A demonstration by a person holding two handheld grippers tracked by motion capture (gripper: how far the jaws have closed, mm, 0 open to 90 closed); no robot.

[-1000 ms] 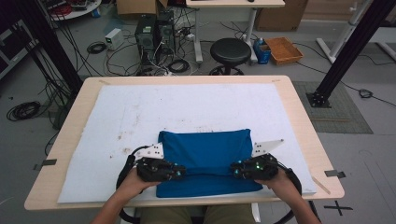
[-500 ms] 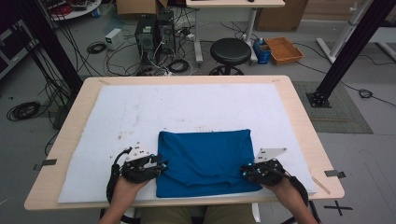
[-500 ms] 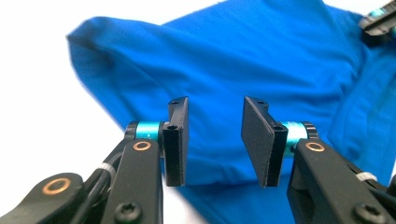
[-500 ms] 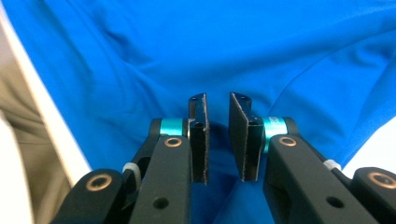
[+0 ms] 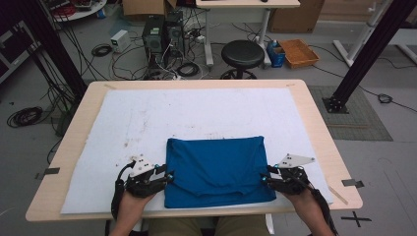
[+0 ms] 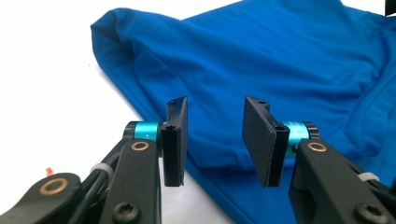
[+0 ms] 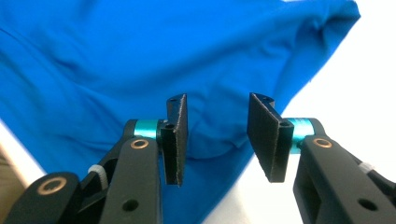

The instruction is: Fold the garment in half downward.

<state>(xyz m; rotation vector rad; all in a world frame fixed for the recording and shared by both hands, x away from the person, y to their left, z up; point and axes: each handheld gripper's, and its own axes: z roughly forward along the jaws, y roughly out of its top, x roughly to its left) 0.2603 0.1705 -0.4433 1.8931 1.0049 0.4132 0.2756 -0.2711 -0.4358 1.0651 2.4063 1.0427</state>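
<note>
Blue fabric, a folded garment (image 5: 216, 167), lies flat on the white mat (image 5: 196, 113) near the person's edge of the table (image 5: 314, 113). In the high view it forms a roughly square bundle, its far edge straight and its near edge slightly uneven. The left gripper (image 5: 166, 178) sits just beside the garment's left edge and the right gripper (image 5: 265, 180) just beside its right edge; neither holds cloth.

In the left gripper view, the left gripper (image 6: 215, 140) has its jaws parted with nothing between them; the garment (image 6: 280, 70) lies directly ahead, with a rounded fold at its corner.

In the right gripper view, the right gripper (image 7: 218, 140) is likewise spread and empty, aimed at the garment (image 7: 140, 60) edge.

Judgement: at least one fold appears complete. A further fold or a final smoothing may remain; the loose near edge suggests tidying is outstanding.
</note>
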